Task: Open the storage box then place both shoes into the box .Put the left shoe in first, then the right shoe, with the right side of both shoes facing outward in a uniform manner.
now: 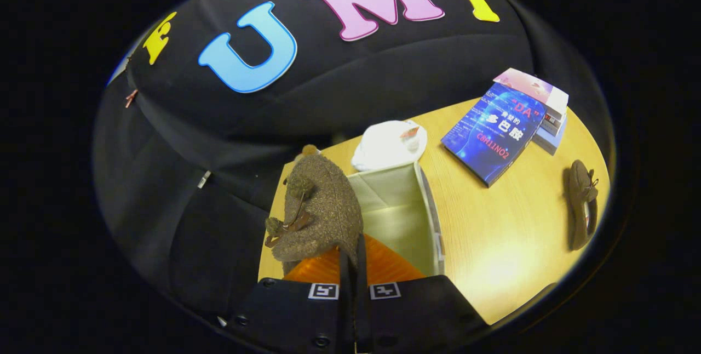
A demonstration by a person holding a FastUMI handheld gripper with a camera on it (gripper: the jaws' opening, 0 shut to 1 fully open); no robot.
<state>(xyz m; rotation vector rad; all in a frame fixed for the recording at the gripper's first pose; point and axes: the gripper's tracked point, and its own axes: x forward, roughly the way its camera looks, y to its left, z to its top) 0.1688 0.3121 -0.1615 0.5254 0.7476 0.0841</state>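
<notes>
Brown fuzzy fabric hangs right in front of me in the gripper view: one shoe (320,209) pinched at its edge by my gripper (353,258), whose fingers are pressed close together with only the shoe's rim between them. I take the storage box (432,217) as my landmark; it stands open, pale walls showing, just ahead of the fingers. The held shoe hangs over the box's near-left side, partly above its mouth, with something orange (356,269) under it that I cannot identify. Beyond the box lies a white crumpled bag (389,146); to its far right sit stacked books (501,129). The other shoe (581,203) waits on the wooden table (493,244), well apart to the box's right.

I judge this to be the first shoe's placement. Next I need to lower it inside, keep its right side outward, then spread the fingers.
</notes>
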